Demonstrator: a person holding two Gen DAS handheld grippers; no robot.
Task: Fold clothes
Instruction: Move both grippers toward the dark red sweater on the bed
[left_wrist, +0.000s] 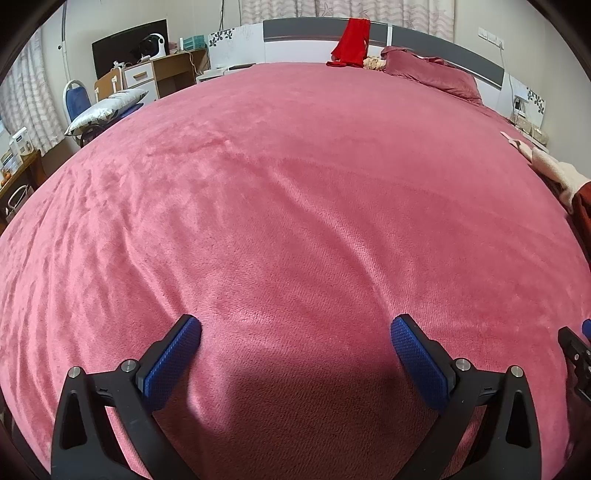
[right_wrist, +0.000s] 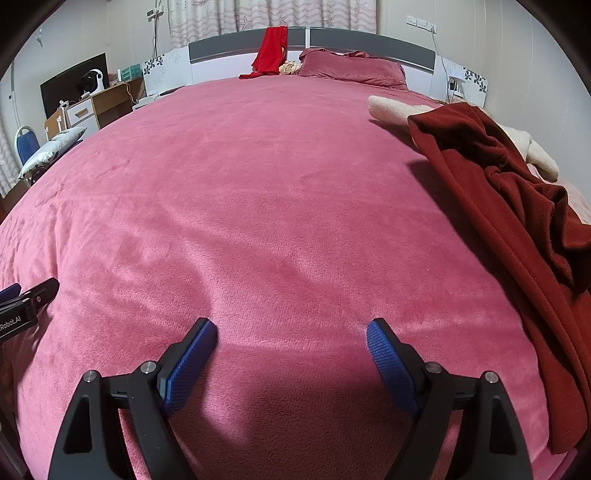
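A dark red garment (right_wrist: 517, 206) lies crumpled along the right side of the pink bed cover (right_wrist: 258, 184); its edge also shows in the left wrist view (left_wrist: 583, 206). A cream garment (right_wrist: 399, 107) lies under and behind it. My right gripper (right_wrist: 291, 332) is open and empty, low over the cover, left of the dark red garment. My left gripper (left_wrist: 295, 328) is open and empty over bare cover (left_wrist: 277, 203). Each gripper shows at the edge of the other's view.
A bright red cloth (right_wrist: 271, 48) hangs over the headboard, next to a pink pillow (right_wrist: 351, 68). A desk with drawers (left_wrist: 147, 77) and a blue chair holding a cushion (left_wrist: 103, 107) stand left of the bed.
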